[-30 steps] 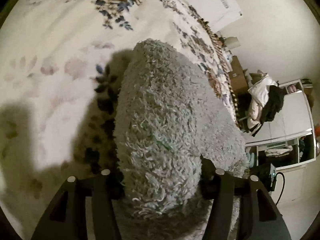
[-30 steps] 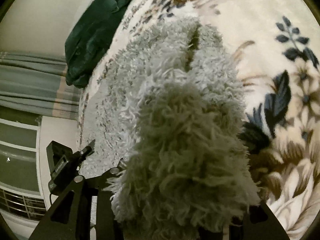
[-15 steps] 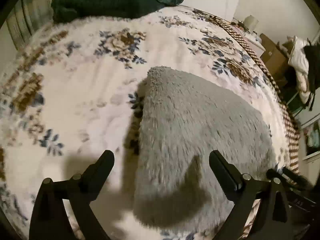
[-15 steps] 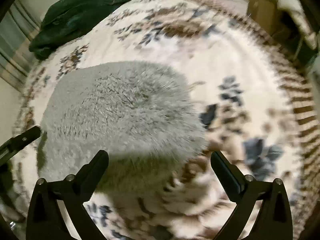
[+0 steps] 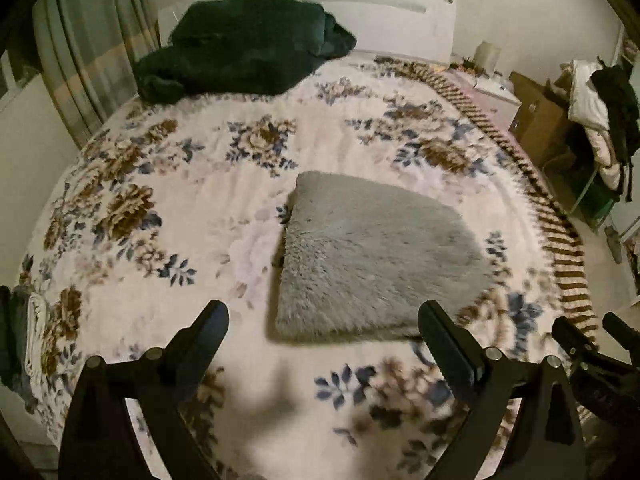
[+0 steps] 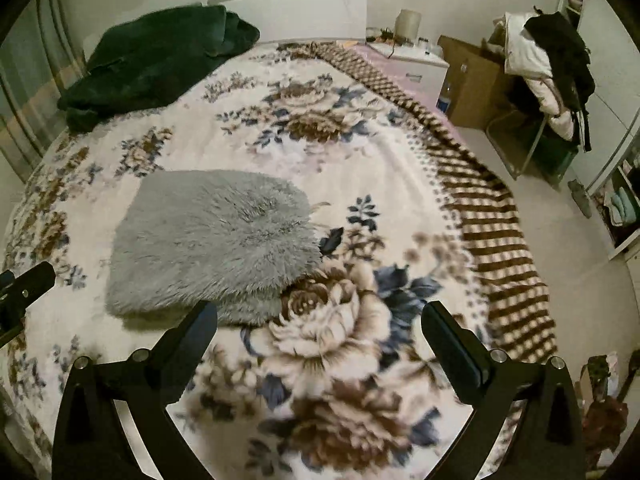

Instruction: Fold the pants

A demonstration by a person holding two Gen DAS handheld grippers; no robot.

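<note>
The grey fluffy pants [image 5: 372, 256] lie folded into a flat rectangle on the floral bedspread [image 5: 168, 200]. They also show in the right wrist view [image 6: 212, 244], left of centre. My left gripper [image 5: 322, 316] is open and empty, held above the bed just short of the pants' near edge. My right gripper [image 6: 320, 316] is open and empty, above the bedspread to the right of the pants. The right gripper's fingers [image 5: 580, 344] show at the lower right of the left wrist view, and a left finger [image 6: 28, 280] shows at the left edge of the right wrist view.
A dark green blanket [image 5: 240, 48] lies at the head of the bed by the white headboard [image 5: 380, 16]. The bedspread's striped border [image 6: 500, 232] hangs over the right side. A nightstand [image 6: 412, 64], cardboard box [image 6: 472, 80] and clothes-laden chair [image 6: 548, 64] stand to the right.
Both grippers let go of the pants, opened and pulled back and up from the bed. The pants now lie flat and folded on the bedspread.
</note>
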